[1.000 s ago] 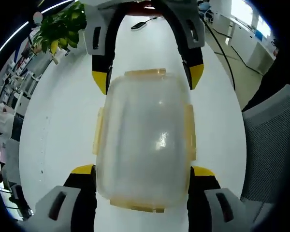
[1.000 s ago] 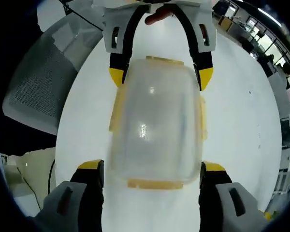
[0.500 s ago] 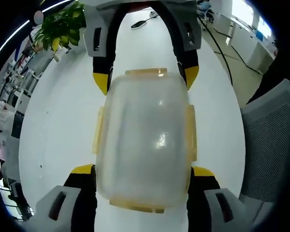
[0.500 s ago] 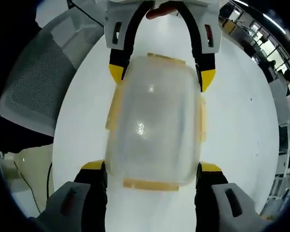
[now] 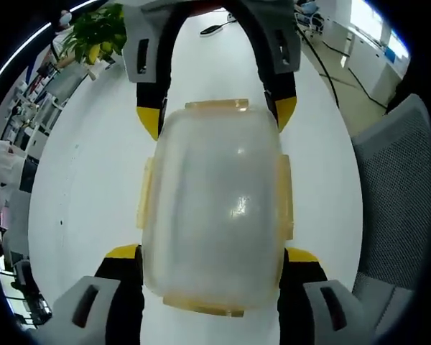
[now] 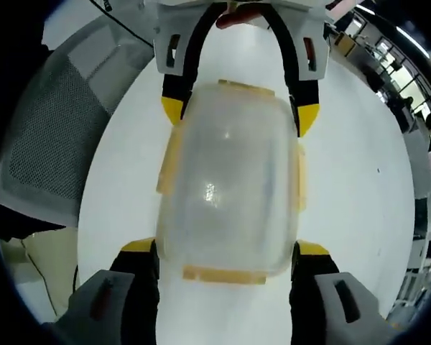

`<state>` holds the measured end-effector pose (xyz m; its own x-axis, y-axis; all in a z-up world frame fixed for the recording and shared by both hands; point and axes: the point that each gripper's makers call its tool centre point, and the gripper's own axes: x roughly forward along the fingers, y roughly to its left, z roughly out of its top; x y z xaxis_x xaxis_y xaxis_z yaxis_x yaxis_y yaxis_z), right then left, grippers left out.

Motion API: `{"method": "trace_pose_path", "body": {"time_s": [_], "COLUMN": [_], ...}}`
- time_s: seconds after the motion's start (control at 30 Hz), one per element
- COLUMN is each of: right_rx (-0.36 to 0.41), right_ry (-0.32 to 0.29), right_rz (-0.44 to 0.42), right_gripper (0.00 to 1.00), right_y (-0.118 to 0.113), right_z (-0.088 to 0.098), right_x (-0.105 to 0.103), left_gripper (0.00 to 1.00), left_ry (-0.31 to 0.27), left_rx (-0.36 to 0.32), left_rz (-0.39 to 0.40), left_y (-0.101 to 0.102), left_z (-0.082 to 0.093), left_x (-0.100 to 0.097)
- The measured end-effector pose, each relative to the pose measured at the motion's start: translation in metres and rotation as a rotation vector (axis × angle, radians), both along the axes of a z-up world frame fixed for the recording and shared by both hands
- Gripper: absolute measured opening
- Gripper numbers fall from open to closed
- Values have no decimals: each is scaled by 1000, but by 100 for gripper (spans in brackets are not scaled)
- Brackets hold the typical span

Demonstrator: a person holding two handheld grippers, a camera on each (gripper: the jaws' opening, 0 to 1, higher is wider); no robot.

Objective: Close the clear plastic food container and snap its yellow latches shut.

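The container (image 5: 214,215) lies on the white table (image 5: 79,187), with its lid on, between the two grippers. In the left gripper view the left gripper (image 5: 212,253) has its yellow-tipped jaws at 7 and 5 o'clock, one at each side of the near end of the container, close against its walls. The right gripper (image 5: 217,115) enters from 12 o'clock and stands at both sides of the far end in the same way. The right gripper view shows the mirror of this: the right gripper (image 6: 226,251) is at the bottom and the left gripper (image 6: 238,113) is at the top.

Compared with one second ago, the jaws of both grippers are closer to the container; in the right gripper view the gap at each side is now almost gone. In the last half second nearly nothing moves, only the background shifts a little. I judge that both grippers now hold the container by its two ends, but I cannot be sure that they truly press it.

The latches (image 5: 282,198) stand a little out from the sides, so they seem not yet snapped. The holding is probably done, and pressing the latches is what remains.

At 1 o'clock in the left gripper view a cable (image 5: 323,57) lies on the table, and a chair (image 5: 395,194) is at 3 o'clock.
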<state>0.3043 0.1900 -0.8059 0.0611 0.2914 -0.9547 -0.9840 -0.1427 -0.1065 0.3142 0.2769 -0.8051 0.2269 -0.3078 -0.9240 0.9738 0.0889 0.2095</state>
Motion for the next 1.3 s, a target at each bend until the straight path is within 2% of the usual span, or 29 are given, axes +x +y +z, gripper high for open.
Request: {"method": "trace_pose_path", "body": {"time_s": [0.23, 0.6, 1.0, 1.3], "right_rx": [-12, -24, -57, -62], "right_ry": [-9, -19, -28, -33], "right_rz": [-2, -22, -33, -48], "right_gripper": [73, 73, 73, 73], "right_y": [22, 45, 56, 61], "right_z": [-1, -2, -3, -3], "right_x": [8, 22, 42, 52], "left_gripper": [73, 74, 74, 74], "left_ry": [-3, -2, 7, 3], "left_rx": [2, -3, -34, -23], "left_rz": [-1, -18, -28, -40], "left_y": [22, 45, 56, 61], "left_z": [-1, 0, 0, 0], "left_x": [8, 24, 43, 54]}}
